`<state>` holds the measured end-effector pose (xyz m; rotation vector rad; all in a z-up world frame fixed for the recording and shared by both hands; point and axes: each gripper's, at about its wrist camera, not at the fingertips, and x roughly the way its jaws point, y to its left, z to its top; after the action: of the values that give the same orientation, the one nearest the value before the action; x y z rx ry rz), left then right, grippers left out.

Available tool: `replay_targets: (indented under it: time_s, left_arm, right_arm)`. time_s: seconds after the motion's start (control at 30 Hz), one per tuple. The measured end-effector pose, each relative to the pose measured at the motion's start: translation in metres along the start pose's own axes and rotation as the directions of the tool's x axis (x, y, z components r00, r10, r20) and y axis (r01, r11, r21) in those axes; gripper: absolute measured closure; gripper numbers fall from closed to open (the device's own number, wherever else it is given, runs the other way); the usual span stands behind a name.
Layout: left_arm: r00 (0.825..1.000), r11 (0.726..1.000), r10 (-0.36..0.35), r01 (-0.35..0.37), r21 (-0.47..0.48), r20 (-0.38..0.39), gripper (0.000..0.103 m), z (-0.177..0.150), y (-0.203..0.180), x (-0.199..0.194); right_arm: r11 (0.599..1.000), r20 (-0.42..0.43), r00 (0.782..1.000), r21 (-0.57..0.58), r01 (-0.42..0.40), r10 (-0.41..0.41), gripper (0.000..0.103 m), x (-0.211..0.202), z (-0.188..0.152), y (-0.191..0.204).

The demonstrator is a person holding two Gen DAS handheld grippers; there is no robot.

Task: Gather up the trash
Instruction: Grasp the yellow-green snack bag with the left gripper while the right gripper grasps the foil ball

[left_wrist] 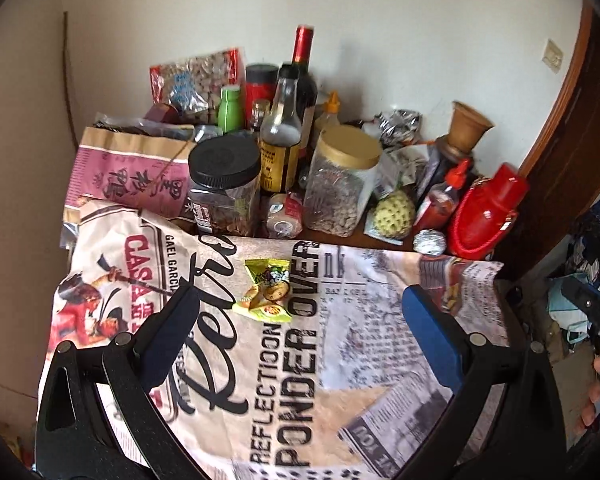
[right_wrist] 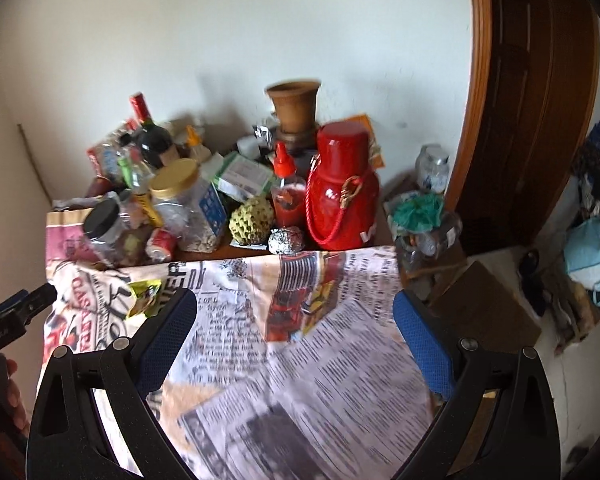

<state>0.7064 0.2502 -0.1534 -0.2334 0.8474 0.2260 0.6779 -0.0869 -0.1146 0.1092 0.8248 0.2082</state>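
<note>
On the table, a big newspaper-print cloth (left_wrist: 340,360) lies flat, with the left gripper (left_wrist: 300,308) and right gripper (right_wrist: 294,312) both wide open above it holding nothing, and a small green candy wrapper (left_wrist: 266,290) lying on the cloth ahead of the left gripper's fingers.

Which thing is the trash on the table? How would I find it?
Look at the table's newspaper-print cloth, in front of the crowd of jars and bottles. Alone on the cloth lies a small yellow-green candy wrapper, between the left gripper's open fingers. Everything else stands behind the cloth's far edge; only the wrapper is flat, crinkled and by itself.
</note>
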Motion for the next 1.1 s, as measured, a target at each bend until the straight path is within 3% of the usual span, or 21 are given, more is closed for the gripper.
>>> replay_targets:
  time_s: [0.1,0.17,0.33,0.57,0.73,0.87,1.03,1.1]
  left_arm:
    - [0.997,1.0,0.01,-0.009,0.015,-0.083,0.001,0.006,0.014,0.05]
    - [0.987,1.0,0.005,-0.002,0.02,-0.159,0.001,0.005,0.024,0.086]
    - [0.964,0.999,0.02,-0.011,0.035,-0.266,0.001,-0.005,0.037,0.148]
    - [0.949,0.993,0.074,-0.043,0.108,-0.307,0.001,-0.023,0.033,0.19]
    - [0.942,0.991,0.093,-0.056,0.122,-0.322,0.002,-0.03,0.03,0.208]
    - [0.939,0.992,0.088,-0.052,0.118,-0.331,0.015,-0.033,0.029,0.216]
    - [0.941,0.99,0.091,-0.051,0.132,-0.326,0.033,-0.033,0.023,0.225]
    - [0.944,0.99,0.086,-0.044,0.136,-0.32,0.046,-0.032,0.018,0.226]
  right_arm:
    - [0.999,-0.049,0.999,0.033,0.016,-0.015,0.005,0.047,0.013,0.004]
    - [0.997,-0.084,0.996,0.08,0.015,-0.008,0.006,0.081,0.021,0.004]
    - [0.991,-0.139,0.99,0.136,0.017,0.003,0.006,0.145,0.03,0.007]
    - [0.988,-0.181,0.981,0.125,0.087,-0.063,0.015,0.204,0.032,0.01]
    - [0.985,-0.222,0.967,0.09,0.15,-0.127,0.035,0.224,0.022,0.009]
    - [0.982,-0.208,0.968,0.097,0.16,-0.137,0.054,0.22,0.017,0.003]
    - [0.987,-0.205,0.97,0.074,0.146,-0.128,0.057,0.209,0.011,-0.003]
    - [0.989,-0.199,0.973,0.069,0.13,-0.114,0.057,0.197,0.006,-0.004]
